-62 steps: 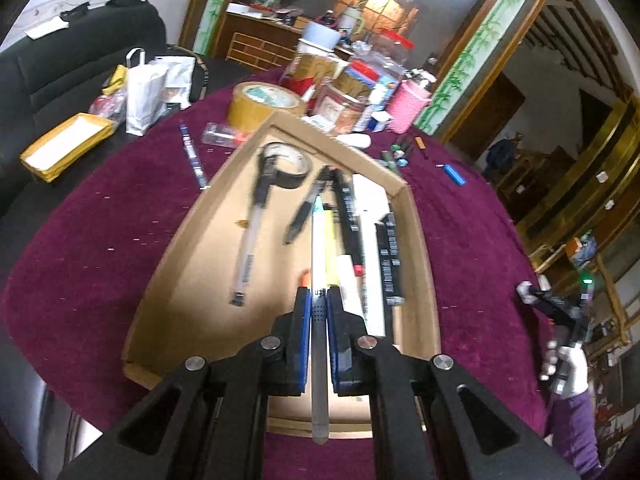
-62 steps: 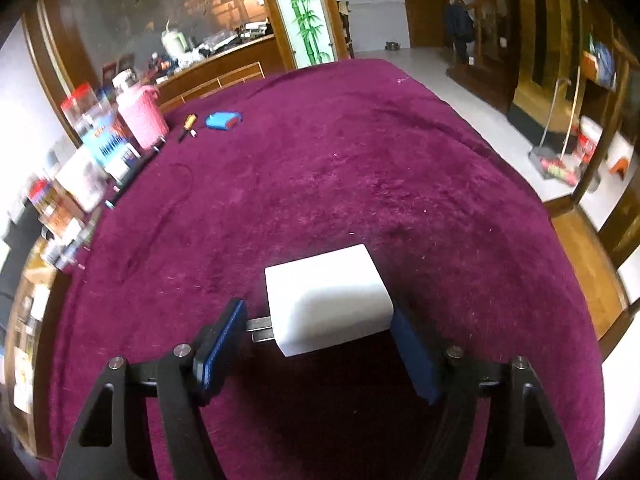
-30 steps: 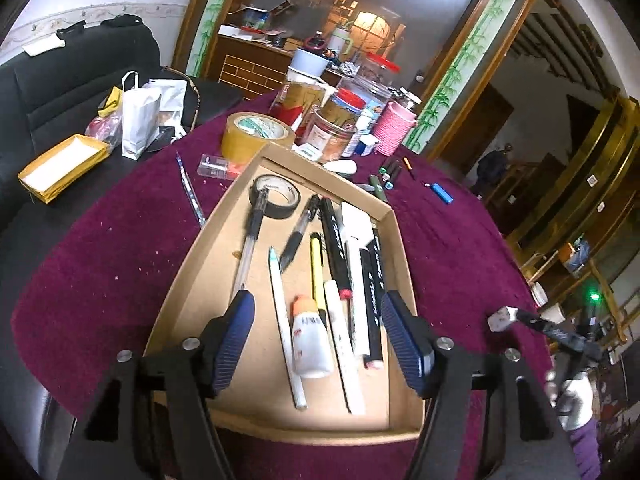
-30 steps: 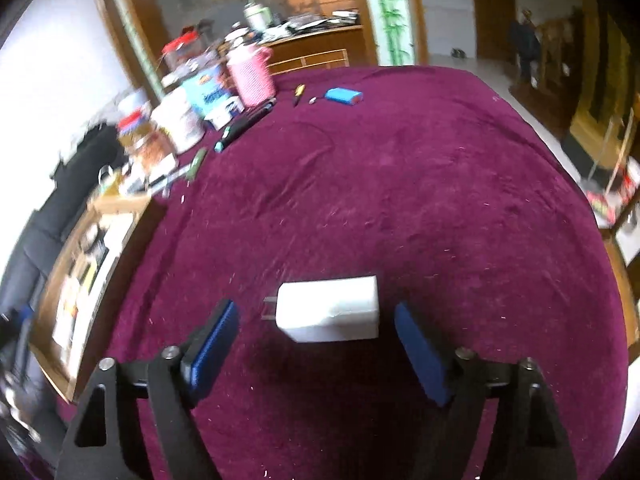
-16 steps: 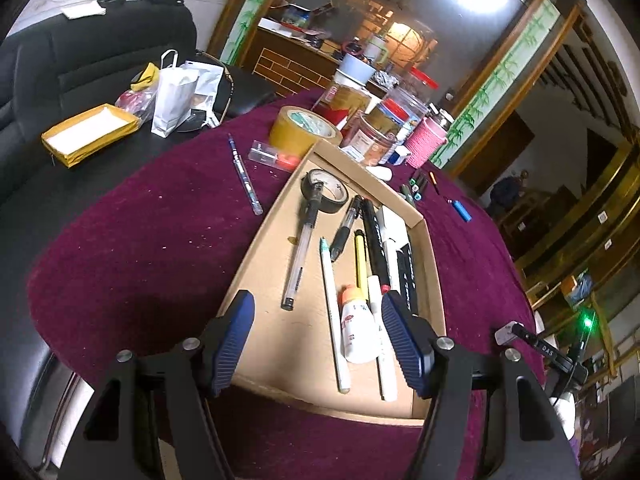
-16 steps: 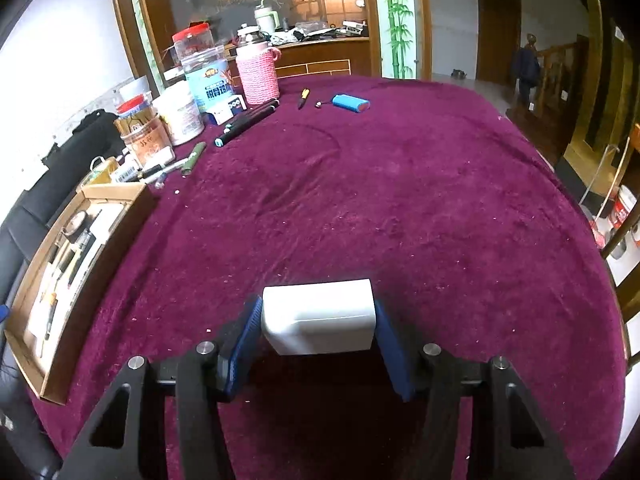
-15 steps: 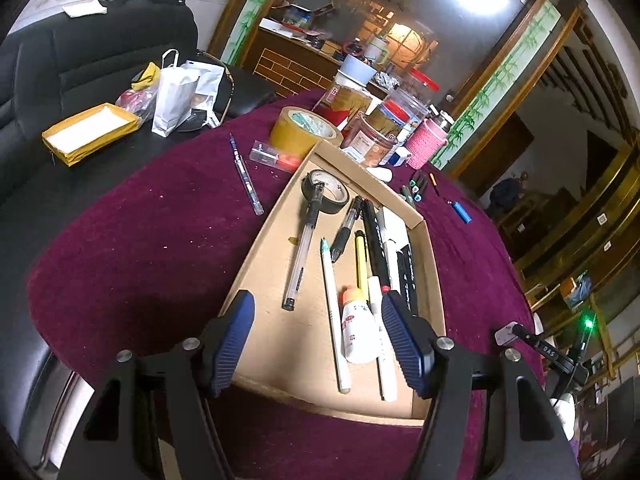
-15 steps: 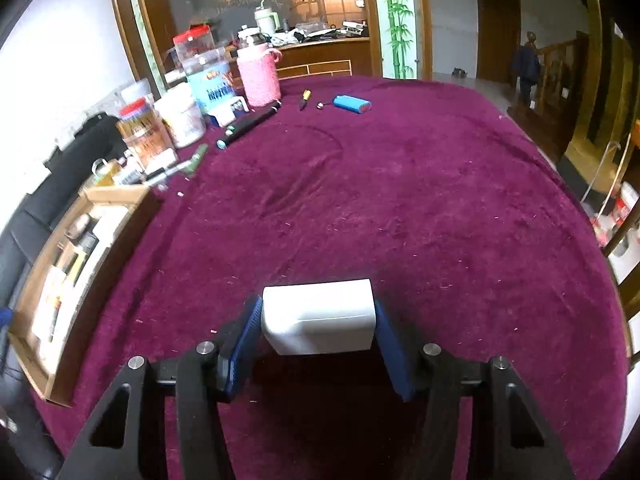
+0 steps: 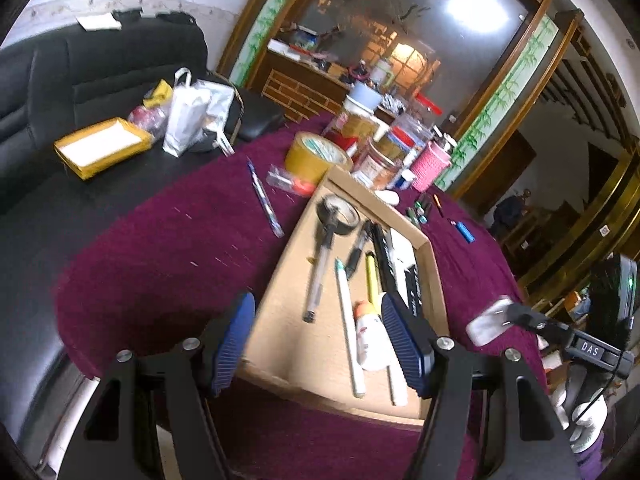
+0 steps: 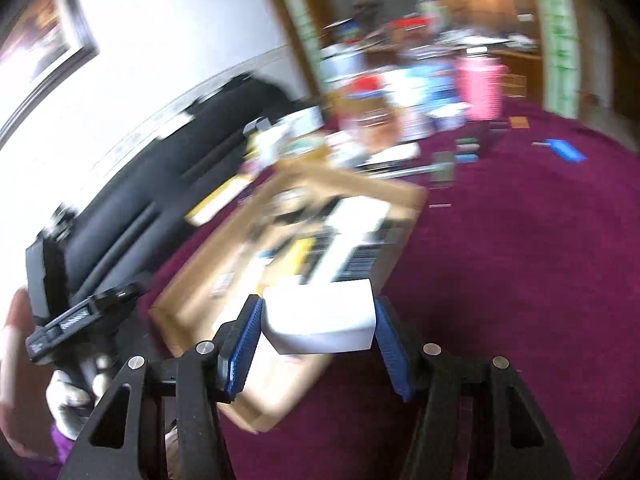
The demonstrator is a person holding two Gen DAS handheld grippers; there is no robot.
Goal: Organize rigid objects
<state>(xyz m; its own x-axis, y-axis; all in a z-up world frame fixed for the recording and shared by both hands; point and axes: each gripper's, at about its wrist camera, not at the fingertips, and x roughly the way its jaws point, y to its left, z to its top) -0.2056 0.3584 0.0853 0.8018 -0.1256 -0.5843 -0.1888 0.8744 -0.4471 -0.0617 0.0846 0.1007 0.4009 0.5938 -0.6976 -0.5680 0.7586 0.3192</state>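
A shallow cardboard tray lies on the purple tablecloth and holds several pens, a white glue bottle and a tape roll. My left gripper is open and empty, above the tray's near end. My right gripper is shut on a white charger block, held in the air over the tray's near right corner. The right gripper with the charger also shows in the left wrist view at the right. The right wrist view is blurred.
A loose blue pen, a brown tape roll, jars and a pink cup stand beyond the tray. A blue lighter lies on the cloth to the right. A black sofa with bags is at the left.
My right gripper closed on the charger, lifted it and swung left toward the tray. My left gripper released the white pen into the tray, opened and drew back.
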